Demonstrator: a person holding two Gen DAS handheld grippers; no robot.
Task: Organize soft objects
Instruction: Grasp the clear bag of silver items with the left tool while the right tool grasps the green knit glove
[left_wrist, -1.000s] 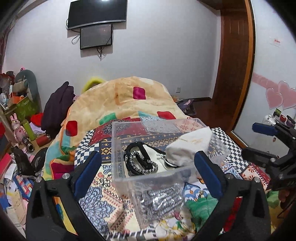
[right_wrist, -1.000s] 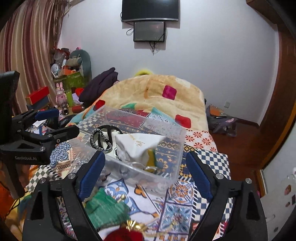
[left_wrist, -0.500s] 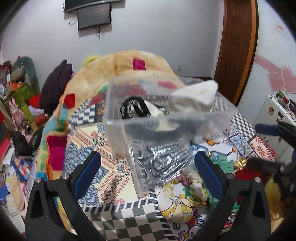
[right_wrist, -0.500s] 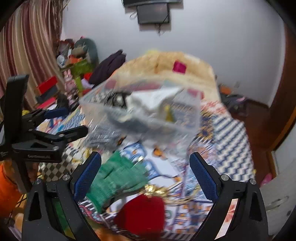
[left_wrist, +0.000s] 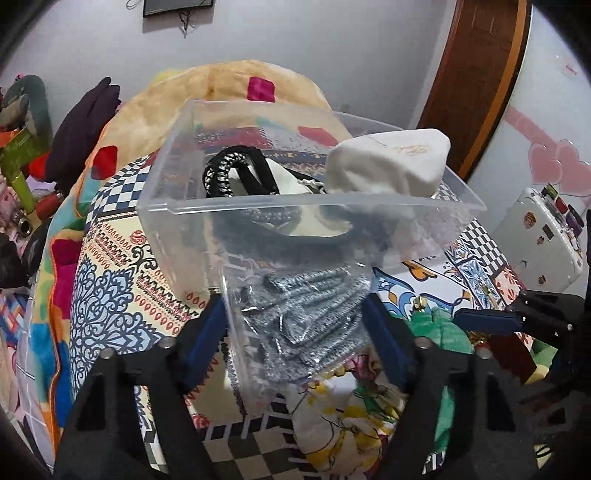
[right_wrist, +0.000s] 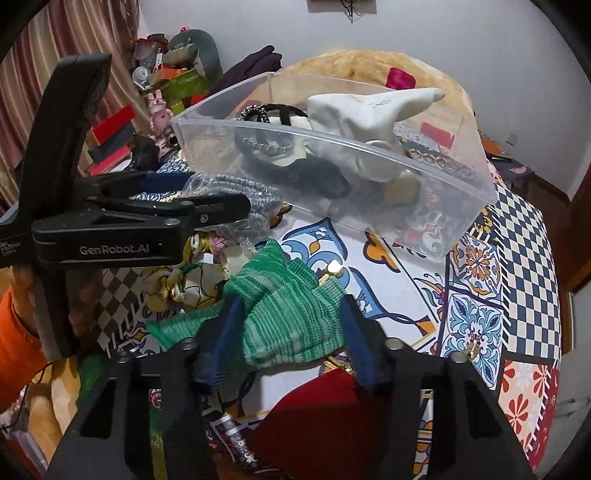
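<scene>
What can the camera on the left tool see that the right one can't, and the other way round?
Only the left wrist view shows the white case with stickers and the pink hearts on the wall. Only the right wrist view shows the striped curtain and the dark red item. Both show the clear plastic bin, the white pouch, the silver-grey bagged item and the green knit piece.

right gripper (right_wrist: 288, 325) fingers (right_wrist: 229, 332) clamping green knit (right_wrist: 288, 314)

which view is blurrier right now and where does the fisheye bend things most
Left wrist view: mostly sharp, slight smear at the right edge around the right tool; the door frame bows strongly. Right wrist view: crisp on the green knit and clear bin; curtain and left tool curve near the rim.
</scene>
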